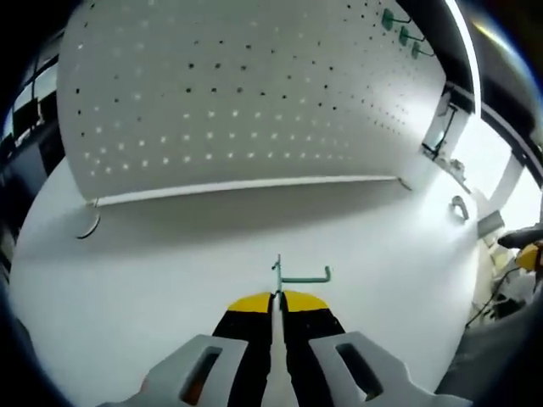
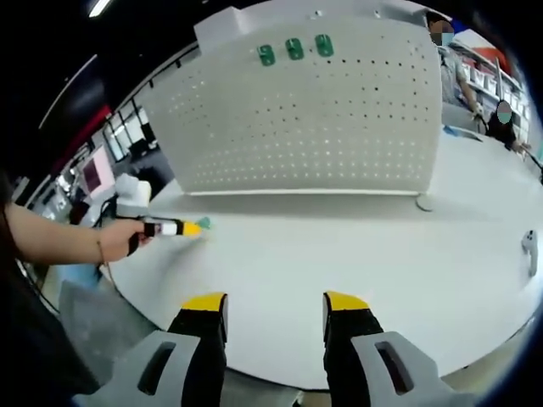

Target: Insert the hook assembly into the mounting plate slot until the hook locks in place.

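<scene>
Between the closed jaws of your left hand-held gripper [image 1: 277, 298] sits the green hook assembly [image 1: 299, 275], its thin stem pinched at the yellow tips and its arm running out to the right with a small upturned end. Keep that pinch firm, because a wire this slim will likely twist in the jaws the moment it meets resistance. Ahead of it lies bare white desk [image 1: 170, 280], and beyond that the white perforated mounting plate [image 1: 237, 93] stands upright on its feet, well apart from the hook, so you have an approach to make before any insertion. Carry the hook level toward the plate, line its back prongs up with a pair of holes before you press, then push square to the face and let it drop so it locks; I judge a slanted entry would jam or skate across the panel. Three green hooks [image 2: 293, 48] already hang near the top of the plate, a fair guide to seating. Your right hand-held gripper [image 2: 276, 307] hangs open and empty over the near edge of the desk; it could steady the plate if it rocks.
</scene>
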{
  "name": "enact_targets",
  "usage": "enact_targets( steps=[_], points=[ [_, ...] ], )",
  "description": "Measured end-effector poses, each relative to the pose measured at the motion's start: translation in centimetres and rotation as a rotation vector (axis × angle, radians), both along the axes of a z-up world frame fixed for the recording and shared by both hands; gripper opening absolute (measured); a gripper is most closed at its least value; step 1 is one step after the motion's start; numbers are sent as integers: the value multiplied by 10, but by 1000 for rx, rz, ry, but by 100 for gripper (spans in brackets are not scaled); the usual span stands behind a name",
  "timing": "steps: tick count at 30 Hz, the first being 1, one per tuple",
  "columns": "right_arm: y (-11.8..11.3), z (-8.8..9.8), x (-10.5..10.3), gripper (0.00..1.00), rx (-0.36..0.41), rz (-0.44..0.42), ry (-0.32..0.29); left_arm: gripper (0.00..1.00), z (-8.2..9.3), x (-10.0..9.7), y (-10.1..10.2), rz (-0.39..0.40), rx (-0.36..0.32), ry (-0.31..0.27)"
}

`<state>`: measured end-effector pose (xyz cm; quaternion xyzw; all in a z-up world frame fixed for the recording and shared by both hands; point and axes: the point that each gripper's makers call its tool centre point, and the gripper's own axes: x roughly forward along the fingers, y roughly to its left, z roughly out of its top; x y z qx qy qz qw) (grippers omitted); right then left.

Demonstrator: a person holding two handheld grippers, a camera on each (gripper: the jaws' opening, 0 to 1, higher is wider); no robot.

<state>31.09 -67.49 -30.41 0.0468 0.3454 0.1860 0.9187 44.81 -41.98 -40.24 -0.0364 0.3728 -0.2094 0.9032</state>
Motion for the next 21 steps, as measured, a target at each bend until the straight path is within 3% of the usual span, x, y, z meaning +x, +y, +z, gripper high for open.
enact_targets(
  steps=[4,21],
  points=[
    [2,2,-1,44,2,3,-6,3,2,-5,1,-14,1,-1],
    [13,11,-9,45,12,47,-39,3,46,-43,-6,-59,-26,-48]
  ],
)
